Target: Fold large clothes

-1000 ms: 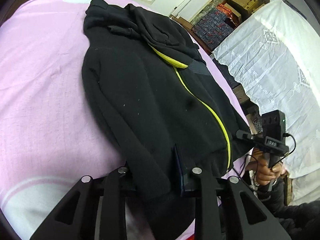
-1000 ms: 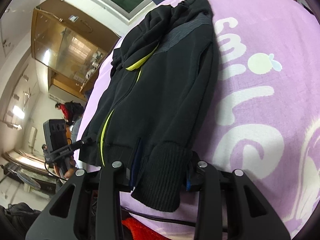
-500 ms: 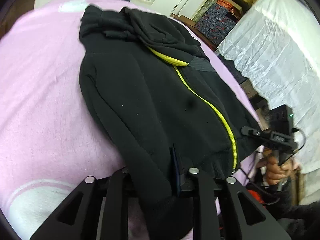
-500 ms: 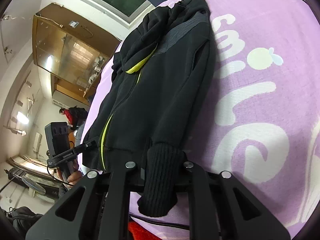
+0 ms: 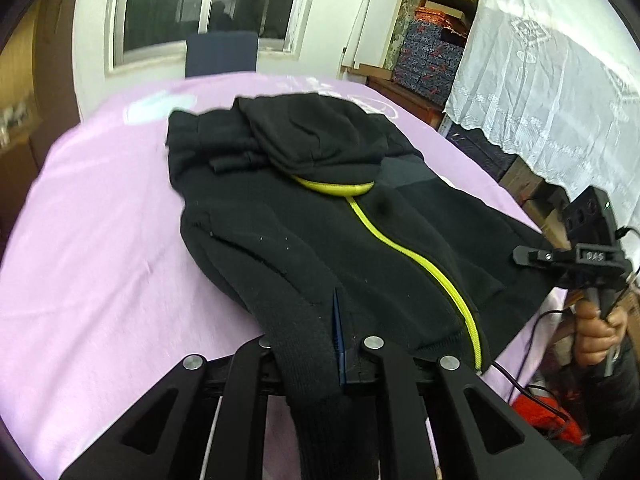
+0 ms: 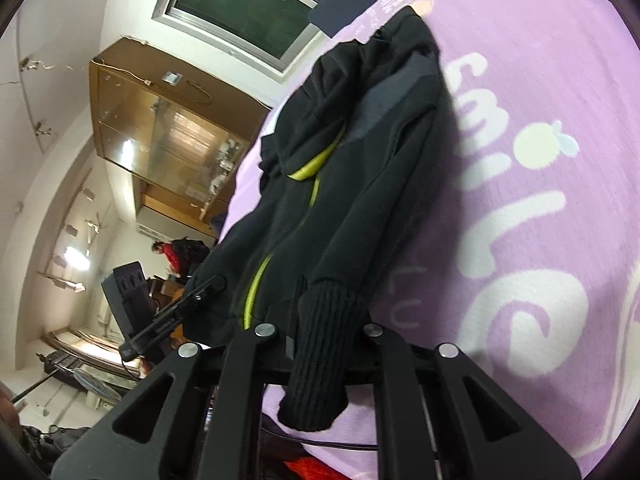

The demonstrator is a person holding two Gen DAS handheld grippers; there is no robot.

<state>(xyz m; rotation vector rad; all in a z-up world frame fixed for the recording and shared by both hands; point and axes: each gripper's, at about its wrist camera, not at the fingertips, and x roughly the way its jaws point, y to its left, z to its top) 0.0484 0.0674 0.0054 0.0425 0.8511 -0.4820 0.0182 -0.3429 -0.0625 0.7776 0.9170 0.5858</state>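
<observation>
So the big thing here is the pink blanket (image 5: 88, 264) covering the whole surface, with white lettering on its right side, and it gives a flat soft base for folding. Spread on it is the black hoodie (image 5: 320, 240), front up, hood bunched at the far end by the window and the hem hanging toward the near edge, so the person is working from the bottom of the garment. The yellow-green zipper (image 5: 404, 256) runs down the middle and looks done up, which should keep both front panels together when it gets folded. Each sleeve lies down its own side of the body, so the cuffs end up right at the near edge where the tools can reach them. The left gripper (image 5: 340, 354) has just closed and is now pinching the left cuff (image 5: 308, 344), with the ribbed knit running back between its jaws toward the camera. The right gripper (image 6: 320, 334) has just closed too and is clamped on the right cuff (image 6: 320, 340), whose end droops out below the jaws. My guess is both cuffs are grabbed so the sleeves can be carried in across the chest as the first fold.
</observation>
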